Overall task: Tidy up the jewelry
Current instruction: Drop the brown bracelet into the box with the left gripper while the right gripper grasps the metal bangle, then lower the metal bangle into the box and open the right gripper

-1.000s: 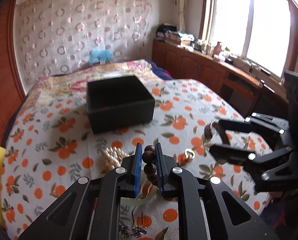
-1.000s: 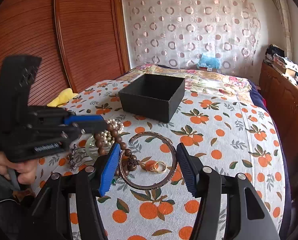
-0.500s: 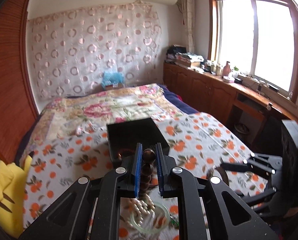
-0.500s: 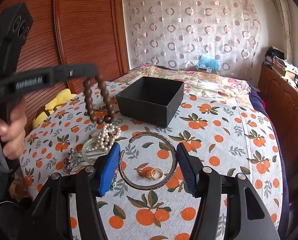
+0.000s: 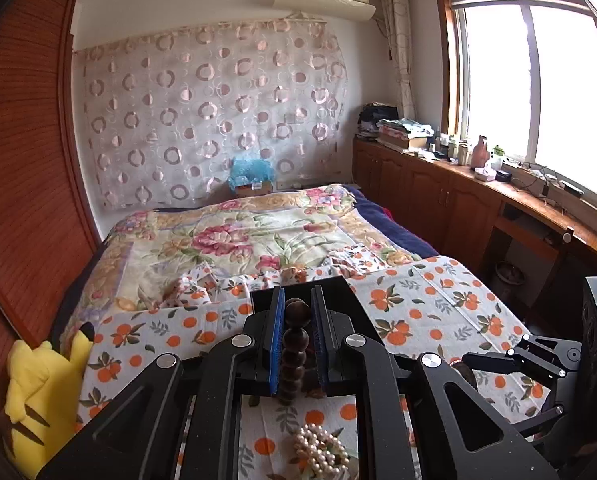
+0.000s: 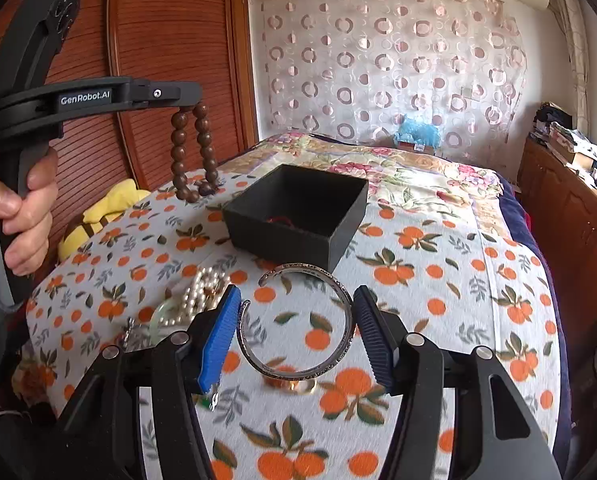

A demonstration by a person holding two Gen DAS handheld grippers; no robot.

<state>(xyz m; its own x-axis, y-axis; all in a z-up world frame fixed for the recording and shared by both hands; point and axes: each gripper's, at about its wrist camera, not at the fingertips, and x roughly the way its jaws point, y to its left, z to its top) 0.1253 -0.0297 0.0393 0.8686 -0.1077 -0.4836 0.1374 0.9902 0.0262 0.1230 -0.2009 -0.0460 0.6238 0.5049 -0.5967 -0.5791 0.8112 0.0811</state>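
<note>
My left gripper (image 5: 297, 312) is shut on a brown wooden bead bracelet (image 5: 295, 350). In the right wrist view the bracelet (image 6: 192, 156) hangs from it high above the bed, left of the open black box (image 6: 298, 216). My right gripper (image 6: 296, 320) is open, its blue pads either side of a silver cuff bangle (image 6: 298, 320), which looks lifted off the cloth; I cannot tell whether the pads touch it. A gold ring (image 6: 298, 388) lies under the bangle. A pearl bracelet (image 6: 202, 292) rests on a pale green bangle (image 6: 160, 312).
The orange-print cloth (image 6: 438, 280) covers the bed. A yellow plush toy (image 5: 42, 392) lies at the left edge. A wooden wardrobe stands left, cabinets (image 5: 438, 200) right. A small dark trinket (image 6: 129, 330) lies by the pearls. Something red shows inside the box.
My left gripper has risen with the bead bracelet and moved toward the box. The right gripper has tilted and the silver bangle now sits higher between its pads.
</note>
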